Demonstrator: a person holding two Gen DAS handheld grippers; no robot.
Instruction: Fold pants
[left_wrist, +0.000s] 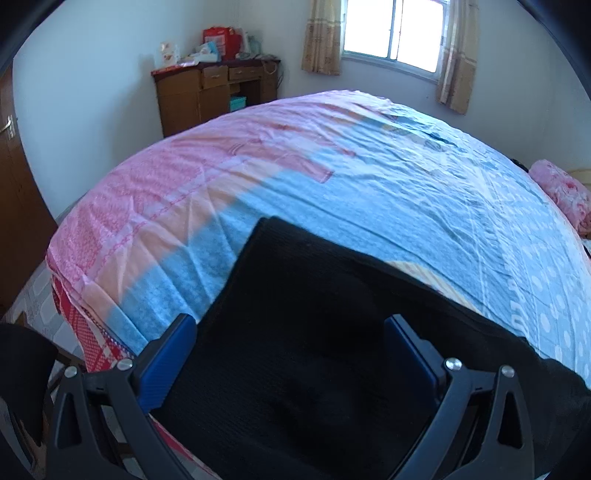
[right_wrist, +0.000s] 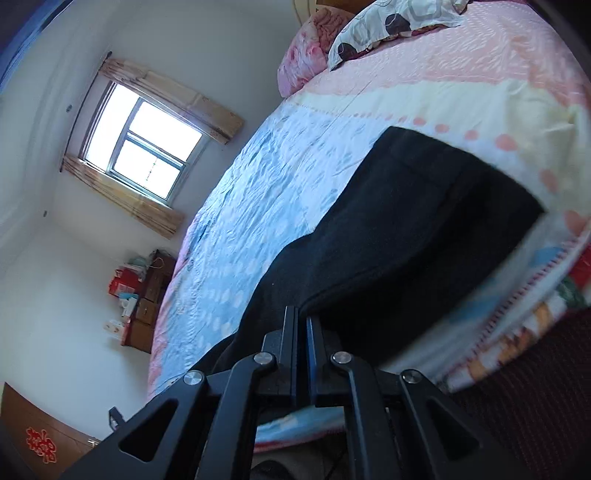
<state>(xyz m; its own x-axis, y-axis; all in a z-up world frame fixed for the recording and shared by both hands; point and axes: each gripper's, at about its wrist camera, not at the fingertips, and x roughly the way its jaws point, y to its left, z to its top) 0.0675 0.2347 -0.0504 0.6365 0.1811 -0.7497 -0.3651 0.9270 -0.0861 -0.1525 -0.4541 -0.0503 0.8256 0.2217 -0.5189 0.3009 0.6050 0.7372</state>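
Black pants (left_wrist: 303, 332) lie on the bed over the blue and pink sheet (left_wrist: 332, 177). In the left wrist view my left gripper (left_wrist: 290, 332) is wide open, its blue-padded fingers (left_wrist: 173, 350) on either side of the pants' near end, with the cloth between them. In the right wrist view the pants (right_wrist: 424, 221) stretch away across the bed. My right gripper (right_wrist: 302, 314) is shut on a fold of the pants at their near edge.
A wooden desk (left_wrist: 218, 92) with boxes stands at the far wall beside a curtained window (left_wrist: 391, 33). A pink rolled blanket (left_wrist: 565, 192) and a patterned pillow (right_wrist: 388, 29) lie at the bed's head. The bed's near edge (right_wrist: 517, 314) drops to the floor.
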